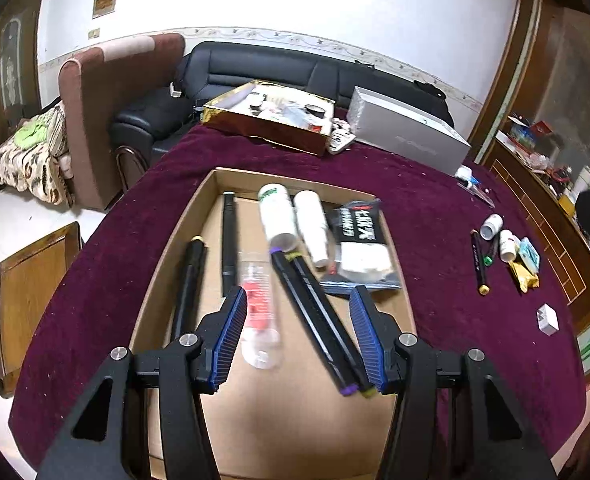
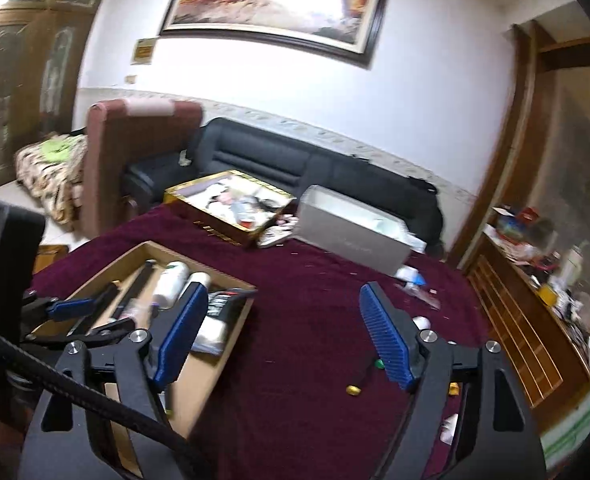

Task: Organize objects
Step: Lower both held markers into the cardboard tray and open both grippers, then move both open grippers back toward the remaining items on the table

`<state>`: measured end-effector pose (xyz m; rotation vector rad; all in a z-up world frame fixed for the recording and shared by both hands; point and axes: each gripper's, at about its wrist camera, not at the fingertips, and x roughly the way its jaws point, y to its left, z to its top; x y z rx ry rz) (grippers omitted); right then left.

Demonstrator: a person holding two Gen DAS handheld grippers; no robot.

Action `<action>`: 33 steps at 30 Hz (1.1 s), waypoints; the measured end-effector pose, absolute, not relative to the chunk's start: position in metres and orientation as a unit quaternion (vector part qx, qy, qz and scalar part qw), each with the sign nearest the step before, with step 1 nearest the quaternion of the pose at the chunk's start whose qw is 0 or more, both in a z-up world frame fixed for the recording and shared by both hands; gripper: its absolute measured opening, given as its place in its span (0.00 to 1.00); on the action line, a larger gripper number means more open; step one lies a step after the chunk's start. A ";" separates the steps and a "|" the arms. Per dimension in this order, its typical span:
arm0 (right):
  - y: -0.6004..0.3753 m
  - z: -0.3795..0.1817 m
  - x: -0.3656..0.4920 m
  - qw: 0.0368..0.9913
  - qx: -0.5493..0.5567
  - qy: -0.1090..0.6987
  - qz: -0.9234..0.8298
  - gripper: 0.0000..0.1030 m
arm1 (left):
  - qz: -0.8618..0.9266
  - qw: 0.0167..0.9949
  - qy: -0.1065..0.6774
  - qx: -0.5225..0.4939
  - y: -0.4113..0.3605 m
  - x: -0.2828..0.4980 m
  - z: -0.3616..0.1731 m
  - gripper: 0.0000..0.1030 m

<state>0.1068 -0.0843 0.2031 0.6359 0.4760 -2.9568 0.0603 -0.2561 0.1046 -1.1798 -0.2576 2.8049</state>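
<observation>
A shallow cardboard tray (image 1: pixel 199 208) on the purple cloth holds black pens (image 1: pixel 319 320), a black marker (image 1: pixel 229 240), two white bottles (image 1: pixel 277 216), a black packet (image 1: pixel 359 232) and a clear red-labelled tube (image 1: pixel 257 308). My left gripper (image 1: pixel 299 300) is open above the tray, over the tube and pens, holding nothing. My right gripper (image 2: pixel 283 300) is open and empty above the cloth, right of the tray (image 2: pixel 135 248). Loose pens (image 1: pixel 479 264), small white bottles (image 1: pixel 491 226) and packets (image 1: pixel 527 264) lie on the cloth at the right.
A gold box (image 1: pixel 263 128) of small items and a grey box (image 1: pixel 411 136) stand at the table's far side. A small white block (image 1: pixel 547 319) lies near the right edge. A dark sofa (image 1: pixel 275 64), a wooden chair (image 1: pixel 23 280) and a cluttered sideboard (image 1: pixel 543 168) surround the table.
</observation>
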 end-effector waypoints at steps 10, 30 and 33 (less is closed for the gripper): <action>-0.034 0.209 0.112 -0.004 0.211 0.117 -0.970 0.77 | 0.918 0.062 -0.052 -0.389 -0.214 0.069 0.113 0.46; 0.031 0.203 0.117 -0.035 0.211 0.074 -0.974 0.78 | 0.911 0.096 0.023 -0.401 -0.132 0.069 0.117 0.46; 0.040 0.201 0.116 -0.039 0.214 0.069 -0.974 0.78 | 0.909 0.102 0.031 -0.403 -0.121 0.068 0.116 0.46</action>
